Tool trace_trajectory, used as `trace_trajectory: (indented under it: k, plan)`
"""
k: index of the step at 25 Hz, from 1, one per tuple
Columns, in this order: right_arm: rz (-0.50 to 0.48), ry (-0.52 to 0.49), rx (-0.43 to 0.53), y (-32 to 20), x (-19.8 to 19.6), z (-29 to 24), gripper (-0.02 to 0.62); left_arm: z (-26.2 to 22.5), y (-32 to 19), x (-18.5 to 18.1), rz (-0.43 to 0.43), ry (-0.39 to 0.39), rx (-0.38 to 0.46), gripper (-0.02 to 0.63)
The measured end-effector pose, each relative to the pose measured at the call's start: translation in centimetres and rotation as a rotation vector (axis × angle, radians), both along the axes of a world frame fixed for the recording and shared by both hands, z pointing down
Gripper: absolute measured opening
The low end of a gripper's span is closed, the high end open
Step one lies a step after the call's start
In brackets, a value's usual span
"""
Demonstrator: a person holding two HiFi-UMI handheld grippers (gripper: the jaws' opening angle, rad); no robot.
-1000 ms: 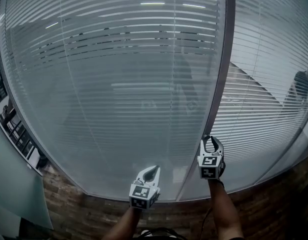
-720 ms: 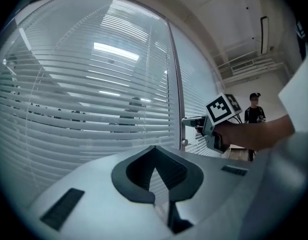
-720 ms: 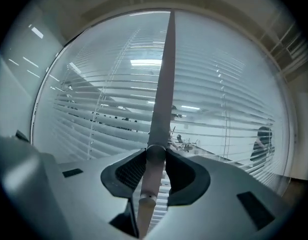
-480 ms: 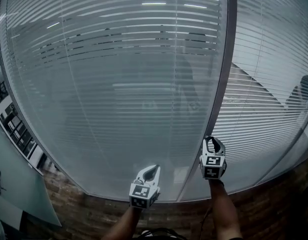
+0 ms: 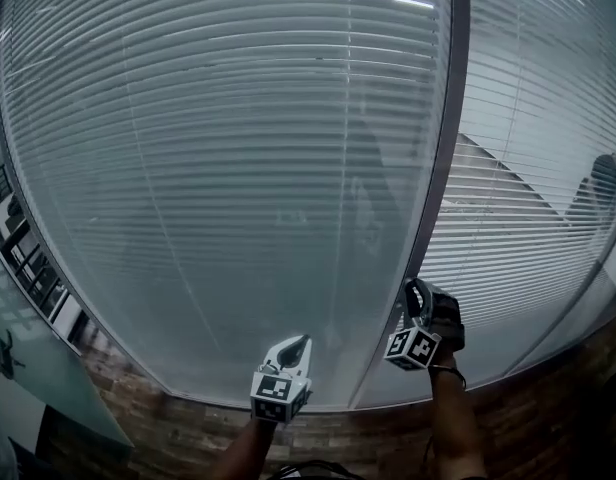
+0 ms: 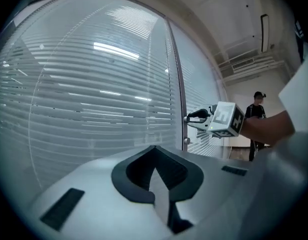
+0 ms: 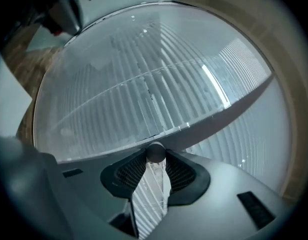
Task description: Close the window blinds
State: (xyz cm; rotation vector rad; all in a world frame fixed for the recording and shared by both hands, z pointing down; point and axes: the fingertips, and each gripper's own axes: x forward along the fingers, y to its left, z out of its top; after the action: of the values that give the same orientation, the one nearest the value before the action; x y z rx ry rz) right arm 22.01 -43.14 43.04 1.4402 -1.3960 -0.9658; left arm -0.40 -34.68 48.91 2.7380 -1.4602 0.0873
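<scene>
"Two panes of window blinds fill this wall, sealed behind glass, and the slats on the big left pane lie nearly flat. What can go wrong from here?"

"The biggest risk, I think, is over-turning. The slats look almost closed. Too much twist could tip them the other way or strain the mechanism at its stop."

"And the dark frame post between the panes?"

"The right gripper sits close against it, rolled to one side. A larger roll of the wrist could scrape the gripper body on the post or the glass."

"What about the left gripper?"

"Its jaws are together with nothing in them. It hangs low, near the glass and apart from the work. I see little danger there unless it bumps the pane."

"And the smallest thing?"

"The round knob on the post. The right gripper is clamped on it with only the tips of its pads. The knob is small and smooth, so it could slip out mid-turn and leave the slats short of shut."
</scene>
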Motion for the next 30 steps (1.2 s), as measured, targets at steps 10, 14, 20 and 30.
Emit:
trace_trajectory:
  k: [10,14,20,30]
  plan:
    - [-0.031,0.408,-0.037,0.0,0.2,0.4,0.126,0.3,0.0,0.2,0.0,0.005,-0.004,-0.005]
    - [-0.013,0.387,-0.018,-0.1,0.3,0.2,0.126,-0.3,0.0,0.5,0.001,0.016,-0.002,-0.005]
    - [-0.033,0.215,-0.027,0.3,0.3,-0.1,0.126,-0.5,0.5,0.3,-0.003,0.012,-0.007,-0.005]
    - [-0.121,-0.557,-0.018,3.3,0.1,-1.9,0.126,0.0,0.6,-0.1,-0.022,0.007,-0.013,-0.005]
